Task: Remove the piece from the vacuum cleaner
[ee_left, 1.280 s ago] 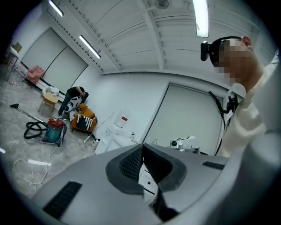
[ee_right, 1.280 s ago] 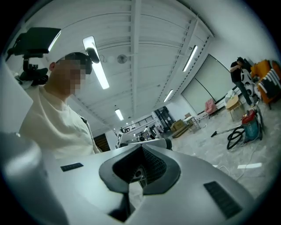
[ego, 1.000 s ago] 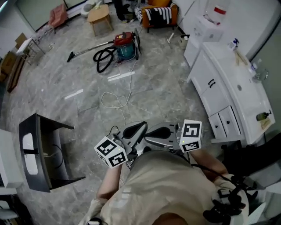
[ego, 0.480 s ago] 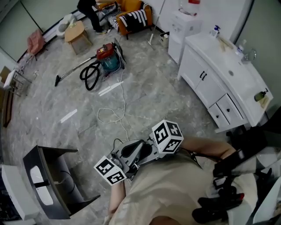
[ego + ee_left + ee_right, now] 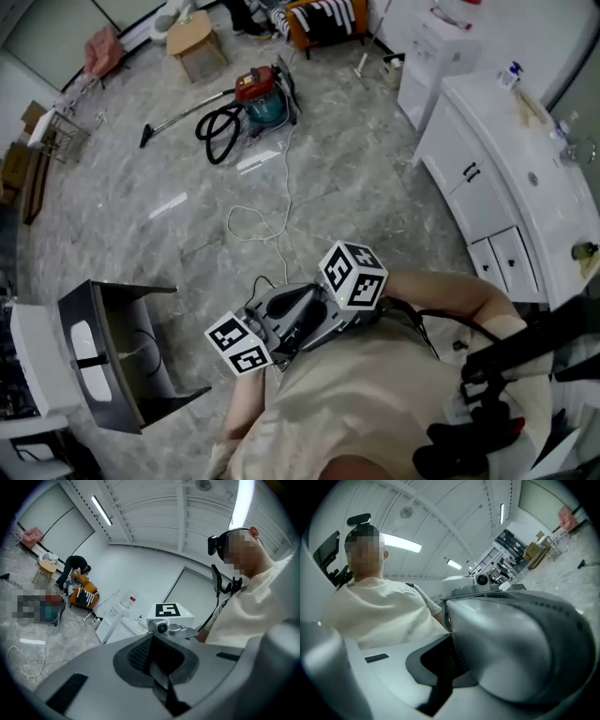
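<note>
Red-and-teal canister vacuum cleaner (image 5: 258,98) stands far across the room, untouched. Nearest, against the person's cream shirt (image 5: 375,403), the left gripper (image 5: 154,660) and right gripper (image 5: 447,663) each have their jaws pressed together on nothing. A second ago they lay side by side; now the right one has swung round to face the left. Beyond, a loose white cord (image 5: 262,220) trails over grey marble floor (image 5: 356,178) towards the cleaner and its coiled black hose (image 5: 217,131). Removal hasn't begun; I judge that the approach comes first.
</note>
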`<state>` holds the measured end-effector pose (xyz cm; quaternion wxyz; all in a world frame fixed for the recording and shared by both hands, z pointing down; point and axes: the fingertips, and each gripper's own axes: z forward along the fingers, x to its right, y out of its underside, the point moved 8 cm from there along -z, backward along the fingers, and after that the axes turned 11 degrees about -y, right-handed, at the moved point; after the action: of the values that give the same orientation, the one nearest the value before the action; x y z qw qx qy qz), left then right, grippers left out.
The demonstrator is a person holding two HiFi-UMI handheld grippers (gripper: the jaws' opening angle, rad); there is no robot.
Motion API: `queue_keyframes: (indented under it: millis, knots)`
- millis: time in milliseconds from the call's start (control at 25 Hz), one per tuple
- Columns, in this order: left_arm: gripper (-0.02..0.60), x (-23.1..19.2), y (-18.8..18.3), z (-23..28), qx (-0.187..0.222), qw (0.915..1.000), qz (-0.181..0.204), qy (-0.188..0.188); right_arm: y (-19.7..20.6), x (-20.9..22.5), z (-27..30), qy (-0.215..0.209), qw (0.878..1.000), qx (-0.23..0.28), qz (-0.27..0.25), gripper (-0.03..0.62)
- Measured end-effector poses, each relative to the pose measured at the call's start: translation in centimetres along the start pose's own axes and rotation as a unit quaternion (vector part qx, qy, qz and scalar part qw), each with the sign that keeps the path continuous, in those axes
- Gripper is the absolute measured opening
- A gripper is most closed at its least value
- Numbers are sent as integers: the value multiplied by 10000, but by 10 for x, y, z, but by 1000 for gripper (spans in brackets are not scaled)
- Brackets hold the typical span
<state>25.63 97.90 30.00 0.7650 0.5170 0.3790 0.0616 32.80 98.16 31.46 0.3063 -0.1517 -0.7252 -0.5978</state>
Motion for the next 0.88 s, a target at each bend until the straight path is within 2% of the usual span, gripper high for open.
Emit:
queue_keyframes:
  millis: [120,320,480,560,640,760,880]
  knots:
    - [3,-9,-17,31,-65,9999,-42,-73,-6,-3,-36,-199,9998,40,8,2]
    - [3,-15,-41,90,-48,9992,137,-383,-8,-17,-101,-415,9987,249,-173,2]
    - [3,-27,-68,135,226,9963,105,-826,-8,-29,-158,-393,9964,593,-462,2]
    - [3,-39,-83,150,447,9930,4,-1097,-7,-33,-190,-123,9934,959,-618,2]
    - [3,-49,-94,161,575,9891,-38,-1354,-7,-36,-225,296,9855,1490,-759,2]
    - [3,-60,-101,172,630,9845,-31,-1634,-3,-34,-264,1003,9665,2193,-881,2]
    - [3,-67,-104,179,609,9826,-53,-1755,-3,-32,-286,1498,9494,2568,-1011,2]
